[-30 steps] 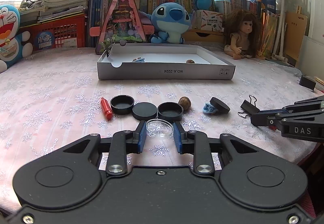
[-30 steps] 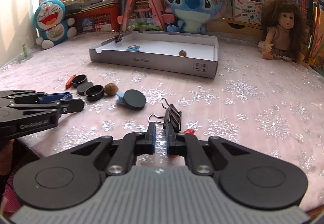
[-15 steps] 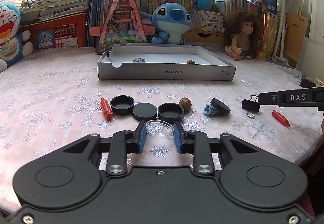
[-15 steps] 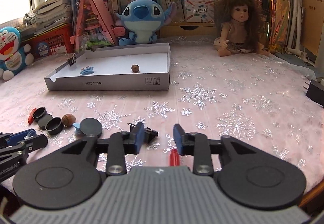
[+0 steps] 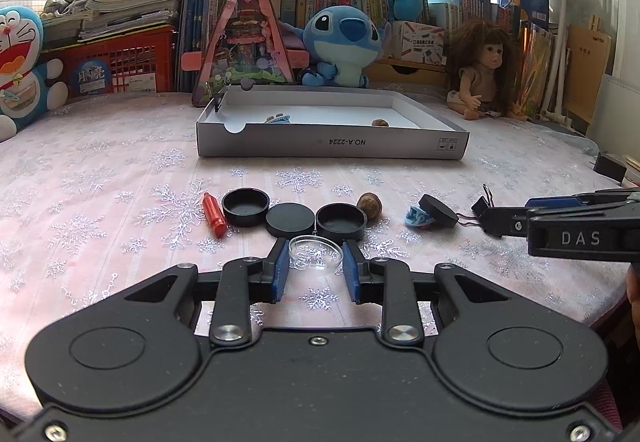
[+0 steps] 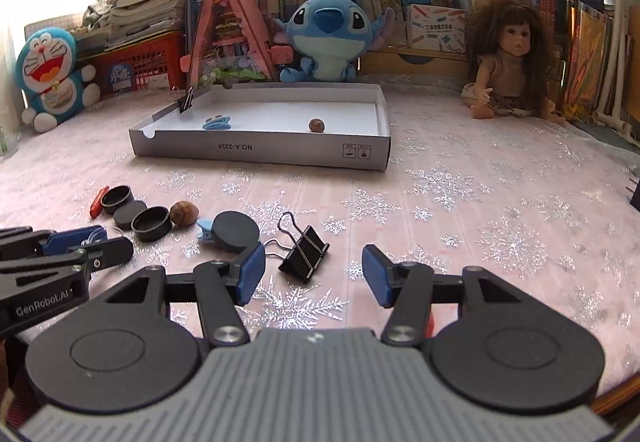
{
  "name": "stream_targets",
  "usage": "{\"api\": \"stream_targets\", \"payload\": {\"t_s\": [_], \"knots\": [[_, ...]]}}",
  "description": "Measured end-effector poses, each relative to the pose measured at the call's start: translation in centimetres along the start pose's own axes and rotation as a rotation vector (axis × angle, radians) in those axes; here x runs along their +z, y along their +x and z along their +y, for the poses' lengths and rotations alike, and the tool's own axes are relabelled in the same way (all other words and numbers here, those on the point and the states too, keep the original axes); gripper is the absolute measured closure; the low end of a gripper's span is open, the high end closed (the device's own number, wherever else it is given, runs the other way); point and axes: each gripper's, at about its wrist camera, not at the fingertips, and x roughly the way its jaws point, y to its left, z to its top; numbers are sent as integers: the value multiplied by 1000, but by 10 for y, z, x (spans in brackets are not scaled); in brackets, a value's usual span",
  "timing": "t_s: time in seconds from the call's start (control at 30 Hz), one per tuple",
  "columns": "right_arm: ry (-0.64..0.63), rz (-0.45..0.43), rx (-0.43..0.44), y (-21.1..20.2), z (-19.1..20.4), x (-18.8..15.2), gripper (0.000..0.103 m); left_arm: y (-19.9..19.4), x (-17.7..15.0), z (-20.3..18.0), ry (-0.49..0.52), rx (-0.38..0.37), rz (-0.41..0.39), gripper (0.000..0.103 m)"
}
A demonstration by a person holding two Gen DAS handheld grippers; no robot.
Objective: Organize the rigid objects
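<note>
My left gripper [image 5: 315, 256] is shut on a clear round dish [image 5: 316, 251], held low over the pink snowflake cloth. Just beyond it lie a red cylinder [image 5: 214, 216], three black caps [image 5: 245, 207] in a row, a walnut [image 5: 369, 205] and a blue clip under a black disc [image 5: 439, 210]. My right gripper [image 6: 313, 262] is open and its jaws are still opening. A black binder clip [image 6: 304, 252] lies on the cloth between its fingertips, and neither pad touches it. From the left wrist view, the right gripper [image 5: 494, 220] reaches in from the right beside that binder clip [image 5: 478, 205].
A white cardboard box tray [image 5: 332, 148] stands further back with a blue clip [image 5: 277, 118] and a nut [image 5: 380, 122] inside. Plush toys, a doll [image 5: 482, 70], books and a red crate line the far edge. A small red object [image 6: 429, 322] lies under my right gripper.
The right gripper's jaws went from shut to wide open, and it swung aside and back, so the binder clip now lies between its fingertips. The left gripper and its dish stayed still.
</note>
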Motion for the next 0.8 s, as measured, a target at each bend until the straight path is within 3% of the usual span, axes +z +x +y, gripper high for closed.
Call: {"api": "stream_targets", "payload": {"t_s": [0.3,0.47,0.6,0.7,0.8], "knots": [[-70,35,-164,19,-19,5,35,0,0,1,-5,-2,0,76],[36,48,-280,23,-49,12,35,0,0,1,-5,-2,0,76],[111,11,-186,8,-53,13,35,-1,0,1,-7,-3,-1,76],[109,13,-103,3,-43,13,35,-1,1,2,-10,-3,-3,76],[88,19,-74,9,-32,14,35,-1,1,2,-11,1,-5,76]]}}
